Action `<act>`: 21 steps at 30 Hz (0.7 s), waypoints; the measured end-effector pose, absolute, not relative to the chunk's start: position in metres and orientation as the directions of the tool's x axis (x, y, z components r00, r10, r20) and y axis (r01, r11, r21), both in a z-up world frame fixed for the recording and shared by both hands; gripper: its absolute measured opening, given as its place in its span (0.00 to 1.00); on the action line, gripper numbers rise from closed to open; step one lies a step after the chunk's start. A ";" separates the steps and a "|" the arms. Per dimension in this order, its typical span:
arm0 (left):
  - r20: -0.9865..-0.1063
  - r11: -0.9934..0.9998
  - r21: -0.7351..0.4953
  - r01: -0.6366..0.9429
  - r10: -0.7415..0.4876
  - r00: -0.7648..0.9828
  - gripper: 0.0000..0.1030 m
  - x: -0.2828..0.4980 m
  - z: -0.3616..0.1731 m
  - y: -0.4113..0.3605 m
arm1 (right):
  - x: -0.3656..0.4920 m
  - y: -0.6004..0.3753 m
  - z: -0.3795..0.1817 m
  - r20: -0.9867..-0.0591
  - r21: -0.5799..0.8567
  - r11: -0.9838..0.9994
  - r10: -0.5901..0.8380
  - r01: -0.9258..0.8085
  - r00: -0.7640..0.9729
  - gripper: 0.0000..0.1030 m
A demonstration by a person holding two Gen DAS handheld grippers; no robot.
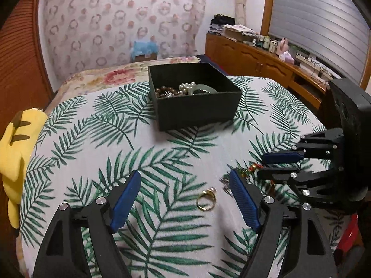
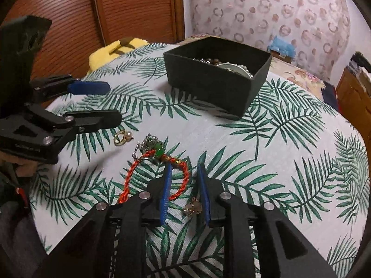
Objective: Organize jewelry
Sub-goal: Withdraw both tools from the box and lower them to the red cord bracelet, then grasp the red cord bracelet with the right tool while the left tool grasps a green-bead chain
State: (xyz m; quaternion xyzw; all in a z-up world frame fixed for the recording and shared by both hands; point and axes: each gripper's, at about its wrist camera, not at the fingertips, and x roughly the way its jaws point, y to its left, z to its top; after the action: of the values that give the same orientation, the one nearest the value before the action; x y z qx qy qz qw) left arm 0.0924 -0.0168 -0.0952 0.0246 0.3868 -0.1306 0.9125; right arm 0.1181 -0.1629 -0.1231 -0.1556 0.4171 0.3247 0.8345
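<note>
A black open box (image 1: 197, 106) (image 2: 215, 85) on the leaf-print cloth holds pearls, brown beads and a green bangle. A gold ring (image 1: 206, 200) (image 2: 121, 137) lies on the cloth between the fingers of my open left gripper (image 1: 185, 180) (image 2: 113, 103). A red cord bracelet (image 2: 153, 173) with a green bead and a silver chain (image 2: 148, 144) lies in front of my right gripper (image 2: 184, 170) (image 1: 260, 164). Its jaws stand partly open around the cord's right side, and I cannot tell if they touch it. A small brown trinket (image 2: 192, 207) lies between the right fingers.
A yellow plush toy (image 1: 16, 153) (image 2: 116, 48) lies at the left edge of the cloth (image 1: 162, 162). A wooden sideboard (image 1: 266, 62) with clutter stands at the right. Wooden slatted doors (image 2: 116, 7) and a patterned cover (image 1: 116, 23) stand behind.
</note>
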 end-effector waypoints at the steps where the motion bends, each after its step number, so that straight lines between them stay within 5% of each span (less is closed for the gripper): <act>1: -0.714 0.964 -0.057 0.260 -0.222 0.664 0.73 0.090 -0.096 -0.018 | 0.118 -0.161 -0.123 -0.802 -0.008 0.736 0.400 -0.677 0.444 0.25; 6: -0.710 0.949 -0.089 0.301 -0.273 0.649 0.73 0.082 -0.097 -0.024 | 0.117 -0.158 -0.126 -0.798 -0.024 0.733 0.396 -0.680 0.455 0.24; 13: -0.727 0.936 -0.097 0.338 -0.298 0.618 0.39 0.086 -0.101 -0.039 | 0.116 -0.166 -0.127 -0.781 0.008 0.736 0.428 -0.677 0.455 0.23; 21: -0.755 0.924 -0.079 0.373 -0.300 0.584 0.26 0.102 -0.109 -0.056 | 0.114 -0.165 -0.127 -0.779 -0.010 0.738 0.417 -0.675 0.468 0.22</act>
State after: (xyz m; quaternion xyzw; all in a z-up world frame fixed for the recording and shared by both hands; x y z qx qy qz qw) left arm 0.1022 -0.0563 -0.1086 0.0441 0.4151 -0.1895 0.8887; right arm 0.1143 -0.1650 -0.1270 -0.1609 0.4011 0.3245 0.8414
